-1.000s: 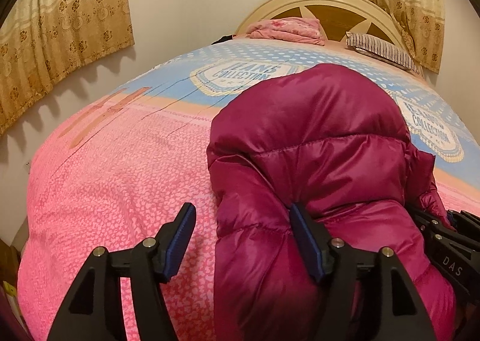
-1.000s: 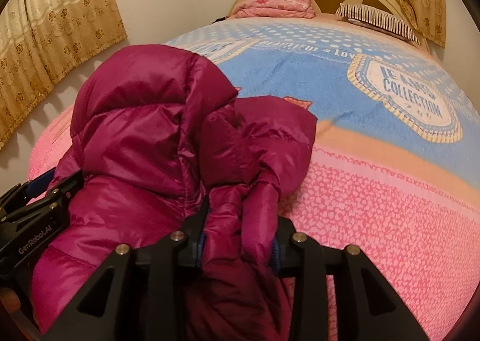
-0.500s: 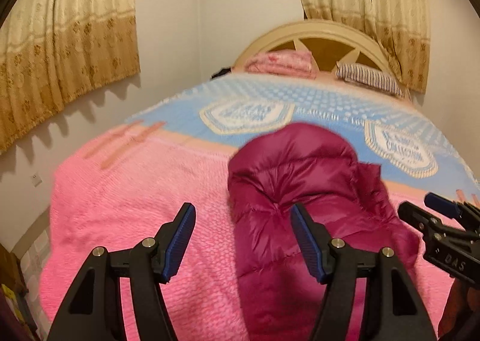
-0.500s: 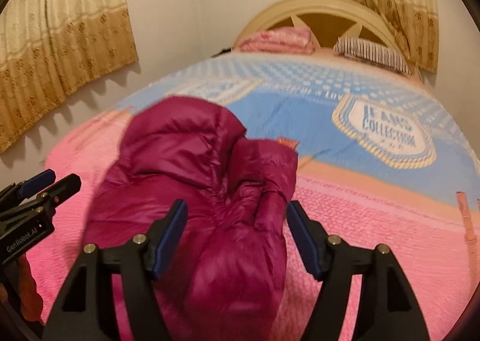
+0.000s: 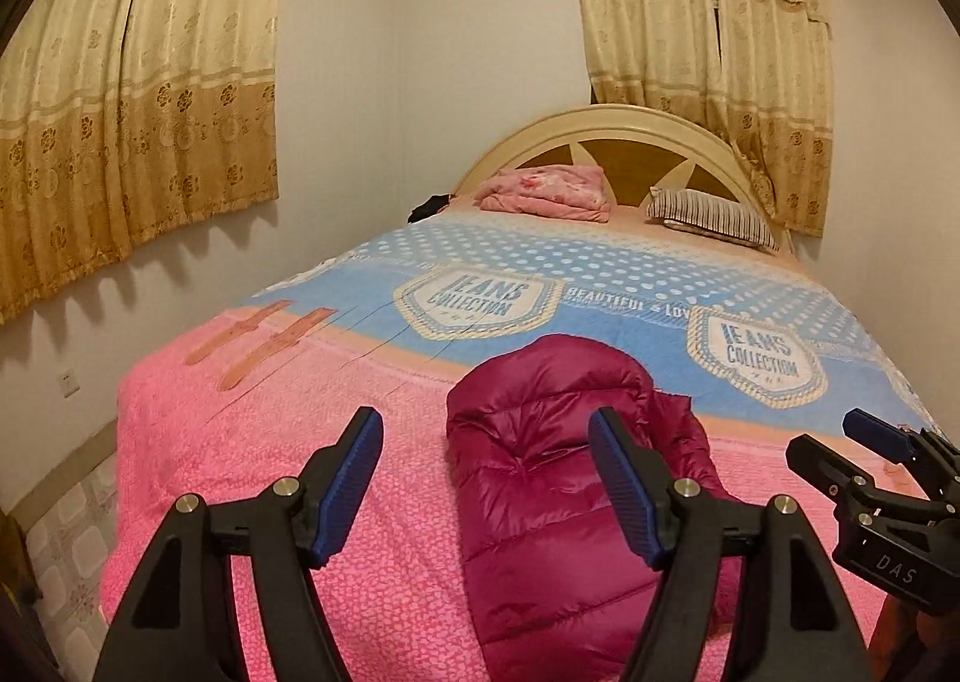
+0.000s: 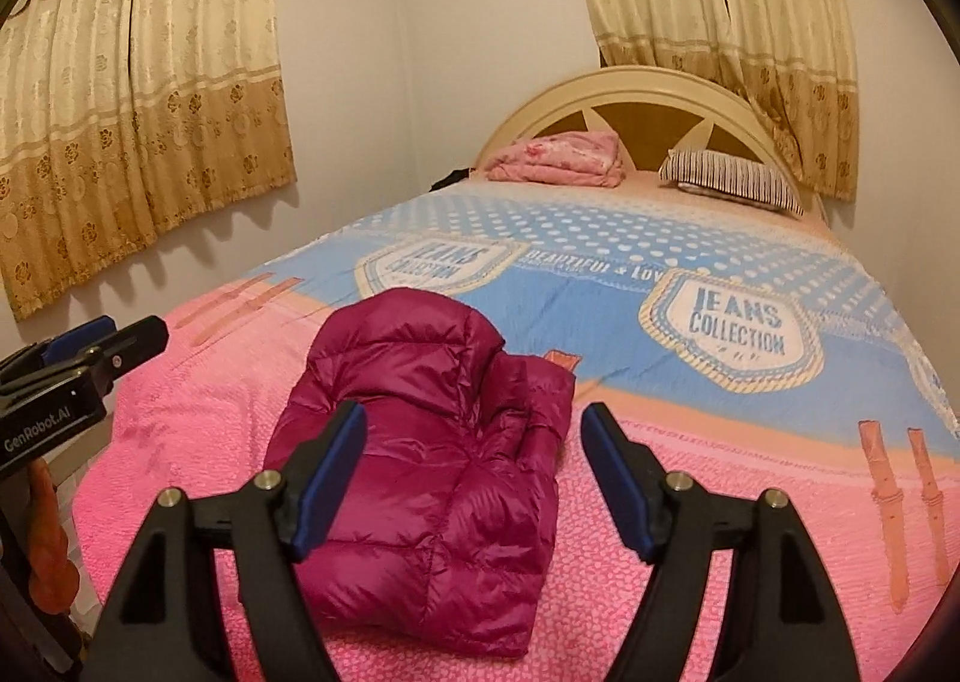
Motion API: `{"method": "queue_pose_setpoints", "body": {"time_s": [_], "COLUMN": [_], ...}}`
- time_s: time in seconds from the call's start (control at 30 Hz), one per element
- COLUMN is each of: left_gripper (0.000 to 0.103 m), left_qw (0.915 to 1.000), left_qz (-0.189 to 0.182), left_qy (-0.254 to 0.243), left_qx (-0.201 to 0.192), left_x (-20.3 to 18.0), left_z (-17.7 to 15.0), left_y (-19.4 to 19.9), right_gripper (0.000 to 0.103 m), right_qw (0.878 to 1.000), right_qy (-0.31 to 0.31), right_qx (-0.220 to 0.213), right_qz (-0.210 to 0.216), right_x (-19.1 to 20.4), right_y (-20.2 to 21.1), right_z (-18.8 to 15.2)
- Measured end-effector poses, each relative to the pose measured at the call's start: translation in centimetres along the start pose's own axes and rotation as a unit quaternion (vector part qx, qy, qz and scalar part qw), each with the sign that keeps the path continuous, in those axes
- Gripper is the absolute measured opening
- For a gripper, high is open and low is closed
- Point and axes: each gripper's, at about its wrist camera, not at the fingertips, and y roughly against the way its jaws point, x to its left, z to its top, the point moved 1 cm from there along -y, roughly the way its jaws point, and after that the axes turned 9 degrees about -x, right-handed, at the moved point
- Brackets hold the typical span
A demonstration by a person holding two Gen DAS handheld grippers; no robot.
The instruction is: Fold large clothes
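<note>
A magenta puffer jacket [image 5: 558, 478] lies folded into a compact bundle on the pink near part of the bed; it also shows in the right wrist view [image 6: 432, 442]. My left gripper [image 5: 486, 478] is open and empty, raised above and back from the jacket's left side. My right gripper [image 6: 474, 472] is open and empty, raised above the jacket's right side. Each gripper shows at the edge of the other's view, the right one [image 5: 870, 460] and the left one [image 6: 90, 346].
The bed's pink and blue cover [image 5: 600, 274] stretches ahead to a cream headboard [image 5: 606, 129]. A folded pink blanket [image 5: 546, 190] and a striped pillow [image 5: 714, 214] lie at the head. Curtains hang left and behind. The wall runs close along the bed's left side.
My right gripper opened and let go of the jacket. Both grippers pulled back and up from the bed, so the jacket now looks smaller and lies free.
</note>
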Motion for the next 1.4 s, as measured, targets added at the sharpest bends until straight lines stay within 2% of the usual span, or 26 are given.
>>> {"method": "queue_pose_setpoints", "body": {"time_s": [0.37, 1.4], "left_gripper": [0.072, 0.072], "left_qw": [0.9999, 1.0000], "left_qz": [-0.004, 0.003], "left_qy": [0.007, 0.007], "left_qx": [-0.008, -0.003], "left_x": [0.2, 0.4], "left_z": [0.5, 0.2], "left_y": [0.6, 0.0], "right_gripper": [0.079, 0.079], "right_qw": [1.000, 1.000], "right_qy": [0.008, 0.008], "right_qx": [-0.016, -0.010], "right_qz": [0.000, 0.010], "right_x": [0.2, 0.8], "right_y": [1.4, 1.7], "right_z": [0.6, 0.0]}}
